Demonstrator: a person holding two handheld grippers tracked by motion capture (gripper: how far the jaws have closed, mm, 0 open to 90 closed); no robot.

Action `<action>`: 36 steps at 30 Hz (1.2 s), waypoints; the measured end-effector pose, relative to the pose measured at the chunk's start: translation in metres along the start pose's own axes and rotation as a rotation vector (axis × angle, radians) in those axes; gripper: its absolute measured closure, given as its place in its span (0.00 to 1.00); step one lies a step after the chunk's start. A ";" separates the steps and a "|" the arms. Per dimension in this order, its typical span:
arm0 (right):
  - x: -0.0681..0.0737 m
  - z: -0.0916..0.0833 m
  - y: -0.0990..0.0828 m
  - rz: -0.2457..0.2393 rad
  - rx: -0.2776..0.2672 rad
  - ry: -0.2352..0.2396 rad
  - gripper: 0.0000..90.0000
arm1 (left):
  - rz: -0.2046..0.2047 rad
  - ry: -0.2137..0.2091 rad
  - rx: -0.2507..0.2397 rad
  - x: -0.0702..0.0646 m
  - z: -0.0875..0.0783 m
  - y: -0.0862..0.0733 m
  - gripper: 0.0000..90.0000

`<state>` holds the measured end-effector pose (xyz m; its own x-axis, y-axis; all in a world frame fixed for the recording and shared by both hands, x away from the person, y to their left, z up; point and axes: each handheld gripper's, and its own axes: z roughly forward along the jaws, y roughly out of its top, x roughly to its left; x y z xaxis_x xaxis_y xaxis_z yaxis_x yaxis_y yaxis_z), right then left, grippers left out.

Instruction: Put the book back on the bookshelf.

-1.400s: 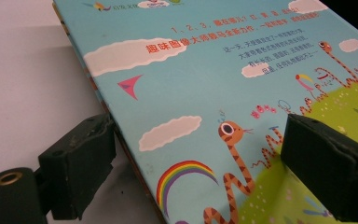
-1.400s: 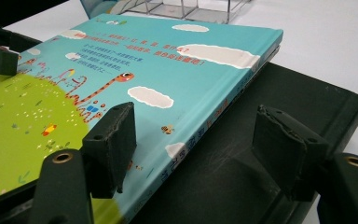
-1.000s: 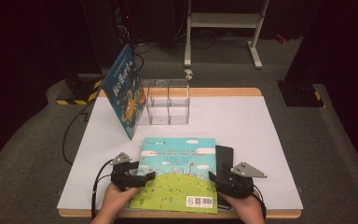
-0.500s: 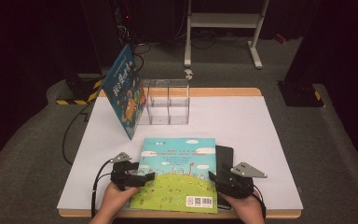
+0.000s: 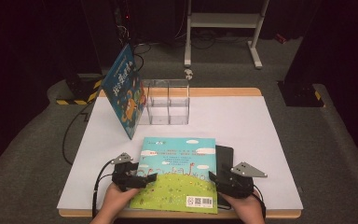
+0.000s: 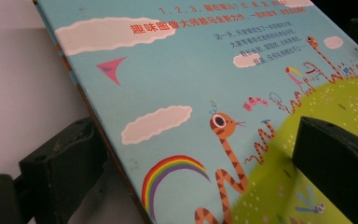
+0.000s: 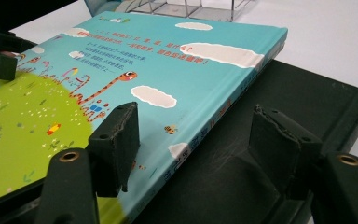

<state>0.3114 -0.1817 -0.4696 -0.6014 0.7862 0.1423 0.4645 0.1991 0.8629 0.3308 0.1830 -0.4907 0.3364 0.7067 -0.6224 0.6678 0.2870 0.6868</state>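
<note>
A picture book [image 5: 177, 172] with a sky-blue and green cover lies flat at the front middle of the white table [image 5: 251, 121]. Its right edge rests on a flat black pad [image 5: 224, 156]. My left gripper [image 5: 150, 177] is at the book's left edge. In the left gripper view the jaws [image 6: 191, 140] stand wide, one beside the edge and one over the cover [image 6: 205, 84]. My right gripper [image 5: 213, 178] is at the right edge. Its jaws [image 7: 196, 121] straddle the spine, one over the cover [image 7: 168, 60] and one over the black pad [image 7: 284, 93], pressing on nothing.
A second book [image 5: 125, 91] with a blue cover leans tilted against a clear plastic divider box [image 5: 168, 102] at the back left of the table. A metal stand [image 5: 223, 28] and cables are on the dark floor beyond.
</note>
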 end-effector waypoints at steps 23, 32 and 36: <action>0.007 0.018 0.018 0.130 0.155 0.050 0.24 | 0.033 -0.001 -0.013 -0.002 -0.003 -0.001 0.07; 0.005 0.017 0.017 0.143 0.147 0.046 0.25 | 0.083 -0.013 -0.063 -0.007 -0.009 0.000 0.10; 0.005 0.017 0.017 0.143 0.145 0.048 0.25 | 0.069 -0.011 -0.051 -0.006 -0.009 0.000 0.11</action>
<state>0.3273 -0.1644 -0.4624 -0.5512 0.7843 0.2847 0.6344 0.1723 0.7536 0.3235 0.1847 -0.4838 0.3878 0.7187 -0.5772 0.6081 0.2711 0.7461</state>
